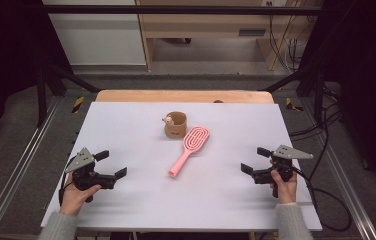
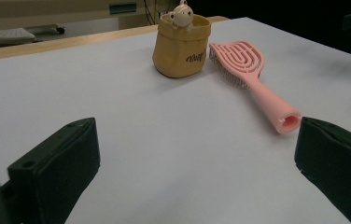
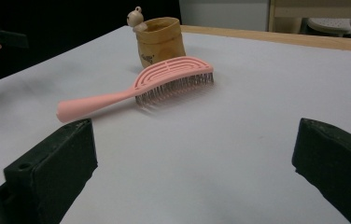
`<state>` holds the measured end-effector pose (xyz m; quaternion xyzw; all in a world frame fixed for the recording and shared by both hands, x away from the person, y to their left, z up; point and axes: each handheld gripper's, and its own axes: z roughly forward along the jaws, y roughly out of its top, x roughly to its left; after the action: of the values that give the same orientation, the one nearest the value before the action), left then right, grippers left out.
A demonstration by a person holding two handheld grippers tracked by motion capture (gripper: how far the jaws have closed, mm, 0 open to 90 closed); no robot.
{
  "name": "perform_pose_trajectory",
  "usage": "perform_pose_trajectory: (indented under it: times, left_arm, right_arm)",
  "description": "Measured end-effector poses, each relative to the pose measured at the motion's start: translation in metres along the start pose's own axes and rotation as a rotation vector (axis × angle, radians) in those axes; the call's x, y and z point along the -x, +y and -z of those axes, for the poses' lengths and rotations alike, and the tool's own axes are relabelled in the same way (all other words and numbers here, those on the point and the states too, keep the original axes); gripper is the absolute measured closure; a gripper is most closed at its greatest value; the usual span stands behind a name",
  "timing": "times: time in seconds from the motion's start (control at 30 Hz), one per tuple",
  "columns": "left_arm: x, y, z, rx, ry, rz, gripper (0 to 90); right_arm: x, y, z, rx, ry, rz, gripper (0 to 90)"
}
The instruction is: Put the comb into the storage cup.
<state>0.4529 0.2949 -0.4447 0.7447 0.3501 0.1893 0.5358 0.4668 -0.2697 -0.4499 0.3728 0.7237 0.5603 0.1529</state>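
Pink plastic hairbrush [image 1: 190, 144] lying bristles-down near the middle of a white table [image 1: 141, 200], seen from the high view. Its oval head points toward the far edge and sits just beside a tan fabric cup [image 1: 175, 124]; whether the two touch cannot be told. A small pale figurine [image 1: 167, 119] perches on the cup's rim. The brush handle runs diagonally toward the person's side, its open end nearest the near edge.

Left gripper [image 1: 110, 165], held in the person's left hand [image 1: 76, 195], rests low over the table at the left, well apart from the brush, with its jaws spread wide and nothing between them. Right gripper [image 1: 256, 160], held in the right hand [image 1: 285, 186], sits at the right of the table, likewise well apart from the brush, jaws also spread and empty.

Left gripper view: the hollow handle end of the hairbrush [image 2: 257, 88] appears close to the right-hand jaw, with the cup [image 2: 181, 45] and figurine [image 2: 181, 14] farther off.

Right gripper view: the hairbrush [image 3: 145, 88] lies across the table beyond the jaws, bristles visible under its head, with the cup [image 3: 160, 39] behind it.
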Motion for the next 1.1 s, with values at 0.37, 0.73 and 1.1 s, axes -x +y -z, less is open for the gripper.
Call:
perform_pose_trajectory:
  times: [0.37, 0.73, 1.1]
  left_arm:
    - [0.0, 0.001, 0.0, -0.002, 0.006, 0.006, 0.0]
    - [0.005, 0.004, -0.003, -0.009, 0.009, 0.01, 0.0]
    - [0.01, 0.008, -0.006, -0.029, 0.024, 0.005, 0.2]
  right_arm:
    - [0.0, 0.0, 0.0, -0.008, 0.002, 0.005, 0.3]
    - [0.0, 0.0, 0.0, -0.004, 0.005, 0.008, 0.3]
    - [0.0, 0.0, 0.0, -0.014, 0.007, 0.007, 0.3]
